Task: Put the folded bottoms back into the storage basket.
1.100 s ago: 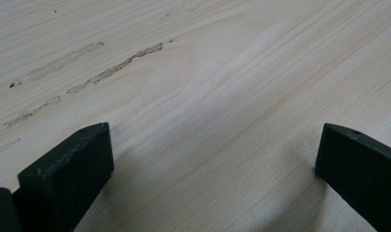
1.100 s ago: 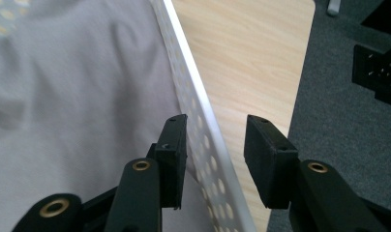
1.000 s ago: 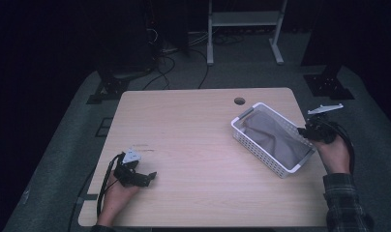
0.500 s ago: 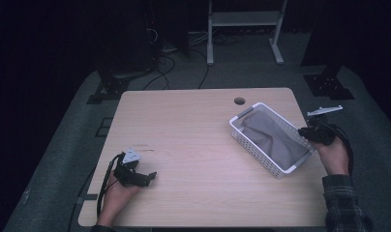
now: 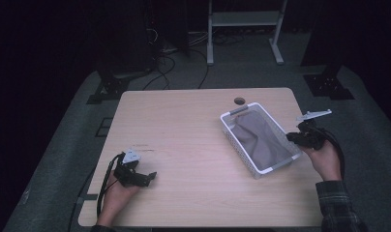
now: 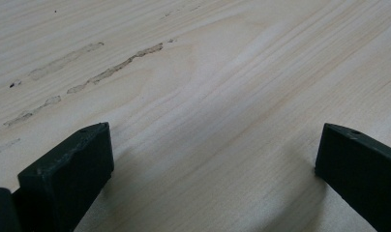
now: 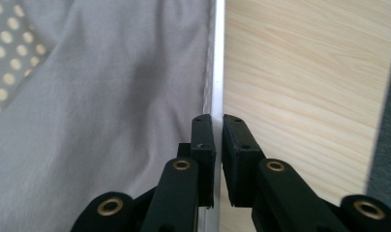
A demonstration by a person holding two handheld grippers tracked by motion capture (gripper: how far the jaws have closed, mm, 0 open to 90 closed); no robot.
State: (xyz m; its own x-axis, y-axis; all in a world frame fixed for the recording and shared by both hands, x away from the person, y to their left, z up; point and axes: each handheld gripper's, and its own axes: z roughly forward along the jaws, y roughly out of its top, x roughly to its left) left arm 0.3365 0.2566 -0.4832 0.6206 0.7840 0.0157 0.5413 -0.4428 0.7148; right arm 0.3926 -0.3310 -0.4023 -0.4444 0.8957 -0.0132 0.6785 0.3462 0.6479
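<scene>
A white slatted basket [image 5: 238, 144] stands askew on the right half of the pale wooden table [image 5: 184, 130], with a grey cloth [image 5: 259, 137] lying inside. My right gripper [image 5: 295, 137] comes in from the table's right edge, and its jaws have just been closing on the basket's right rim. In the right gripper view the pads [image 7: 203, 140] pinch the thin white rim [image 7: 217, 58], with the cloth [image 7: 111, 96] on the left. My left gripper [image 5: 147, 176] rests at the front left, open over bare wood [image 6: 208, 63], nothing between its jaws.
A round cable hole [image 5: 239, 101] sits near the table's far edge, just behind the basket. Faint scuff marks [image 6: 111, 72] streak the wood ahead of the left gripper. On the dark floor behind stand a white frame [image 5: 242, 29] and black stand feet [image 5: 329, 84].
The right gripper's jaws closed onto the basket's rim. The right hand and the basket then shifted a little to the left. The left hand stayed put.
</scene>
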